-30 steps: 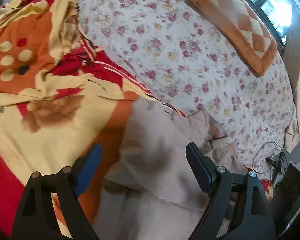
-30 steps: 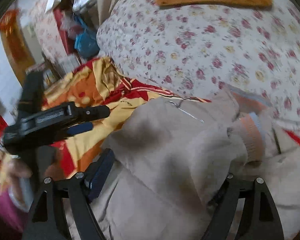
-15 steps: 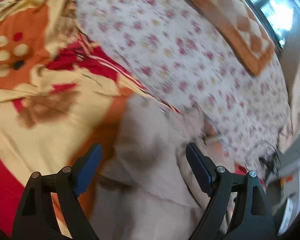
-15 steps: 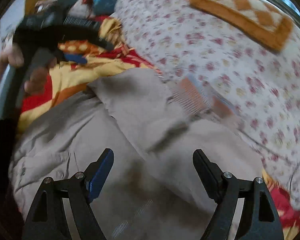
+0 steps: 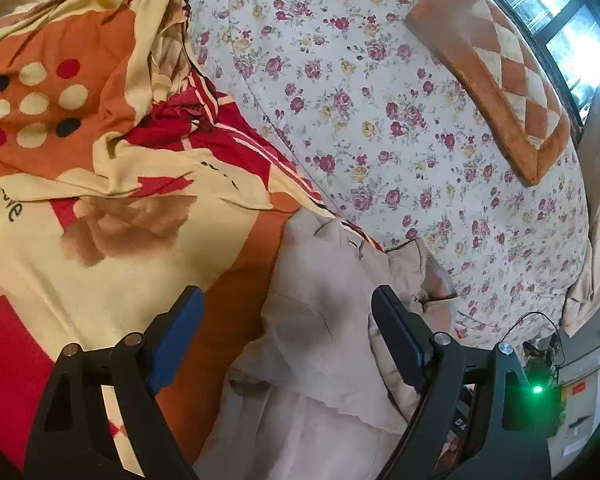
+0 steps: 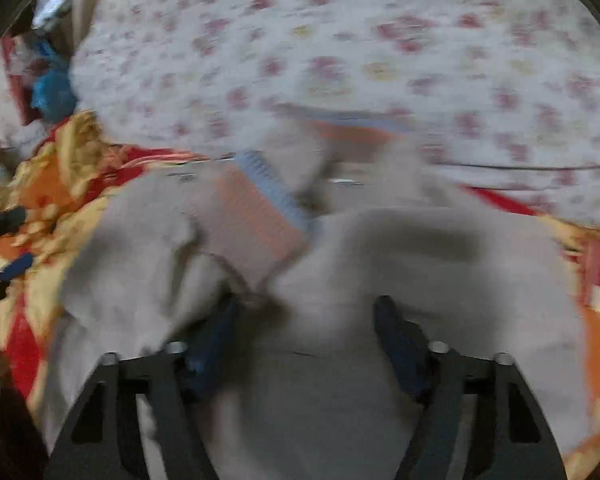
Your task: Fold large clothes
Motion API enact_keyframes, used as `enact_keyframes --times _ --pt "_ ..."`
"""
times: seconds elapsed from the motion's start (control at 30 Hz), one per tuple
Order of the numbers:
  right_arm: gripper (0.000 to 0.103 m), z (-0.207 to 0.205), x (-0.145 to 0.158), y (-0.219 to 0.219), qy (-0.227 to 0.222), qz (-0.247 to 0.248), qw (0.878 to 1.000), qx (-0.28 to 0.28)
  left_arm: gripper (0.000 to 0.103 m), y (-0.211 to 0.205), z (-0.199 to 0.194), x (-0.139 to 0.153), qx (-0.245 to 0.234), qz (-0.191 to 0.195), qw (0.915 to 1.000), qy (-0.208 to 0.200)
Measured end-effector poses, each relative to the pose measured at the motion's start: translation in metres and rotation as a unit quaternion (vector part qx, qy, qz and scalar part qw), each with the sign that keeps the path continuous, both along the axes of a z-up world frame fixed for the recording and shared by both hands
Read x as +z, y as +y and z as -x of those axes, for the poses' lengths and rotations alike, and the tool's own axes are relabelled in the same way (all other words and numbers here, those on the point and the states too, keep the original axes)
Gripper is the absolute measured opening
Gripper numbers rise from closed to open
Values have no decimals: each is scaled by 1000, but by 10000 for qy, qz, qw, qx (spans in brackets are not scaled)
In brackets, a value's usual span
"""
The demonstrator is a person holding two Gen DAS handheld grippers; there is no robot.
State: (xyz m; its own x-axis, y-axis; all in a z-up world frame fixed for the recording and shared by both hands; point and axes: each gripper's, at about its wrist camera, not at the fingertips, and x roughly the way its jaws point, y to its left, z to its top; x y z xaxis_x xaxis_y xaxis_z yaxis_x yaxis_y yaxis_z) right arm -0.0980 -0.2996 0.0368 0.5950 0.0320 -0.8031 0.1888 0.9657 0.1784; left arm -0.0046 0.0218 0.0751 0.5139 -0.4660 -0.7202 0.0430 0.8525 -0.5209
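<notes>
On the bed: white quilt printed with small red flowers [image 5: 380,100] covers the far side.
Blanket: orange, red and cream patterned blanket [image 5: 100,208] lies on the near side of that quilt.
Garment: beige fabric jacket with ribbed orange-and-blue cuff [image 6: 340,280] sprawls on the blanket's edge, its cuff [image 6: 256,216] folded over the body.
Left gripper [image 5: 286,330]: jaws wide apart above the jacket, gripping nothing.
Right gripper [image 6: 304,344]: blurred; jaws have just been narrowing with beige cloth between them; contact unclear.
Advice: pinch one layer near the sleeve seam, then carry it flat across, keeping the cuff from bunching.
</notes>
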Motion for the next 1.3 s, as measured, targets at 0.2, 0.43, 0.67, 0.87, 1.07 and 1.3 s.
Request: enact_keyframes --times 0.2,0.43,0.67,0.87,1.07,1.3 --pt "69 15 49 75 -702 -126 9852 1559 86 1 2 1 -42 111 9999 -3" --pt "74 73 71 0 -569 -101 9962 651 86 -19 12 0 -560 -36 9983 125" --pt "78 127 75 -97 -170 408 9965 -709 86 -72 36 -17 -1455 -1102 9829 238" --pt "78 152 71 -116 38 761 9926 -943 68 -97 50 -19 -1871 -1567 9697 57" --pt "59 151 54 -96 308 1098 9928 -364 18 -107 44 0 -1800 -1519 9717 -205" --pt "7 117 33 -122 388 1136 9888 -889 12 -126 12 33 -1672 -1499 9734 -463"
